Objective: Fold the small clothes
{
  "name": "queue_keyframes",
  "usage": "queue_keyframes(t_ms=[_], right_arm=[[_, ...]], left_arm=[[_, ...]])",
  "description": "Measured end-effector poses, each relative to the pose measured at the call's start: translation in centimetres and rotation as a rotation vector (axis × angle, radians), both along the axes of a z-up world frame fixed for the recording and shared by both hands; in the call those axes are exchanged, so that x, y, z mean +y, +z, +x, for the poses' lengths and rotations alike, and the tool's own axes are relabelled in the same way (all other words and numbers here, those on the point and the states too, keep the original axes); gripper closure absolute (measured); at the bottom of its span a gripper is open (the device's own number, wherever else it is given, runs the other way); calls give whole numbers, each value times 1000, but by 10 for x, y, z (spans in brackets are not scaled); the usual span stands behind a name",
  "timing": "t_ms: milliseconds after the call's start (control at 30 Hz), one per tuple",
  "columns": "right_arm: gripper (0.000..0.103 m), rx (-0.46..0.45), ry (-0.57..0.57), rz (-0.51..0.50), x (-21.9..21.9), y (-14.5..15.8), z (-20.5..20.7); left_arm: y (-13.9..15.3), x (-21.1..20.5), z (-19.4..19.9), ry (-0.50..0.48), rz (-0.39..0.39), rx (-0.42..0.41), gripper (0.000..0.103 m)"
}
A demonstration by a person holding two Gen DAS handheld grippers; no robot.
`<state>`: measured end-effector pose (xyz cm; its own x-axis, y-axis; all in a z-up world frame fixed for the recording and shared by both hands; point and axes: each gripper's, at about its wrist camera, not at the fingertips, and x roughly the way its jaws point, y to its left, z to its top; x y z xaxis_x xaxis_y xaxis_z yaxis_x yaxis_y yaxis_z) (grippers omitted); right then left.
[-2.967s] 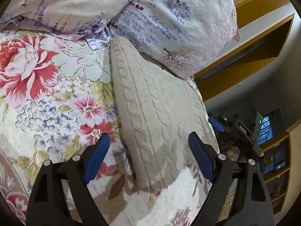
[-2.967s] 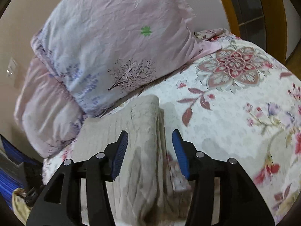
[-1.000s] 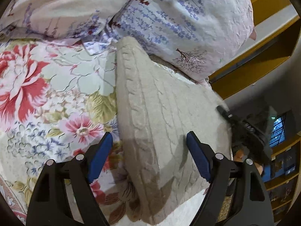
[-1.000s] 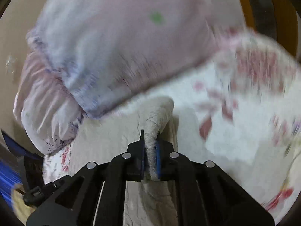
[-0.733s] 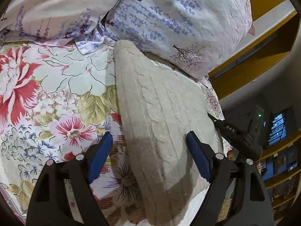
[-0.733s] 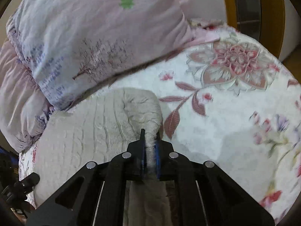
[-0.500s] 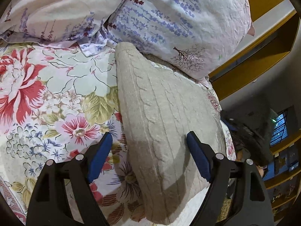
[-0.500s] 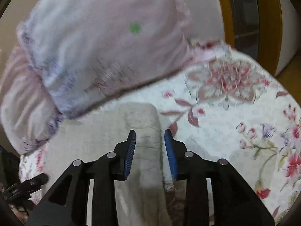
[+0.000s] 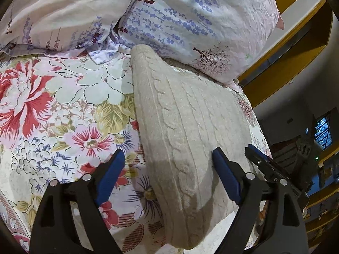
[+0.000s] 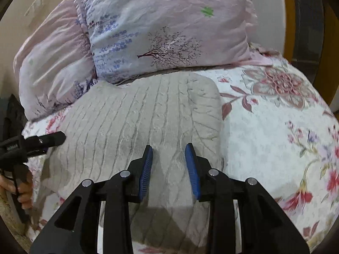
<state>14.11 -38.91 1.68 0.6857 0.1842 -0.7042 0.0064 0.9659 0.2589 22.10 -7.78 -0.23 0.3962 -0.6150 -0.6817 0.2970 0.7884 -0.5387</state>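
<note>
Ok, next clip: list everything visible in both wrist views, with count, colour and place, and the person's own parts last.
knit garment: one, beige cable-knit, folded flat on the bedspread, far edge against the pillows
pillows: two, pale pink-lilac with lavender sprigs, at the bed's head
bedspread: one, white with red and pink flowers, under everything
left gripper: black, blue pads, open over the garment's near end
right gripper: black, blue pads, open above the garment

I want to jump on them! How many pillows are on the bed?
2. The lavender-print pillow leans behind the beige knit sweater; the pale pink pillow sits to its left. More could be out of view.
</note>
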Motion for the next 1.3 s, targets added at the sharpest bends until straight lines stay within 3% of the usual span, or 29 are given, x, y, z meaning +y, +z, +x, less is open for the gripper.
queue_keyframes(t_ms=[133,200,267,300,467,700,833,1300], right_arm=[[63,20,-6,47,-7,3,-10],[56,25,-42,129,-19,10,-13],[35,-9,-90,240,-36,15,-15],[32,-29,-128,298,-49,18,-15],[32,45,-186,428,-78,7,8],[32,160,-171,510,-81,-28,36],[32,175,-144,528,-78,-39,42],[42,172,5,535,-55,-52,57]], left_arm=[[-1,1,2,-14,-28,26,18],[-1,3,4,-23,-58,46,18],[0,4,7,-25,-88,58,18],[0,4,8,-25,-94,63,17],[0,0,12,-32,-82,70,16],[7,-19,13,-55,37,3,16],[12,-30,14,-70,107,-46,13],[7,-45,31,-93,84,4,10]])
